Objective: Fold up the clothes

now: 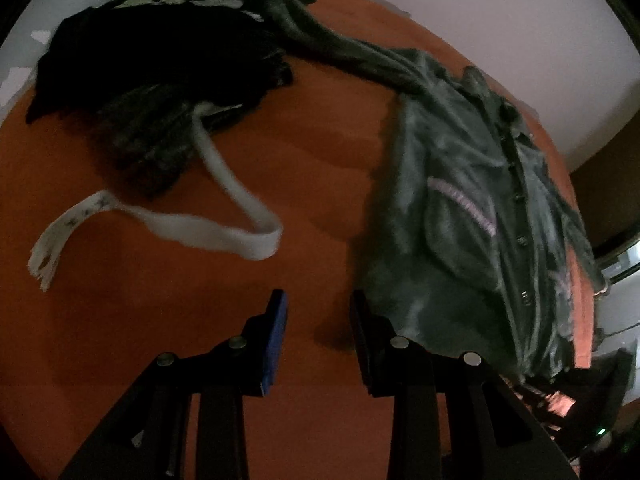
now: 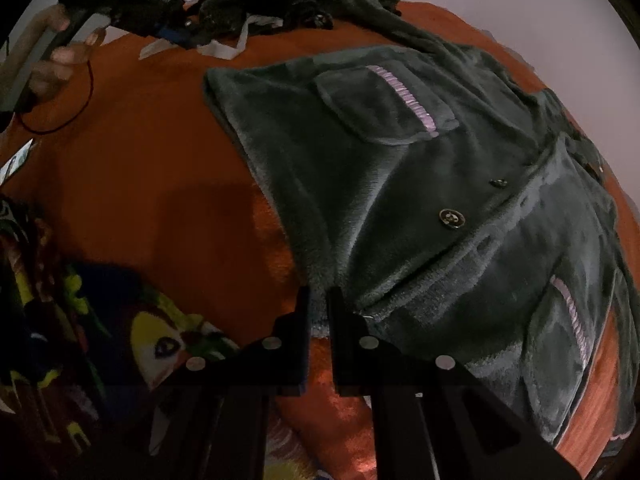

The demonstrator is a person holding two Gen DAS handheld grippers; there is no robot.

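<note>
Left tongs (image 1: 316, 300) stand part open and empty over the orange bed (image 1: 160, 320); the green jacket (image 1: 460, 220) lies just to their right, its long axis running away up the view toward the far sleeve.

Right tongs (image 2: 319, 300) are clamped on the jacket's (image 2: 400, 180) near hem corner; its button placket (image 2: 500, 200) runs away to the right. Right hand is nearer.

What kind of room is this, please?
Probably a bedroom. Clothes lie on an orange bed cover: a grey fleece jacket spread out and a dark heap of clothes. A colourful printed blanket lies beside them.
</note>
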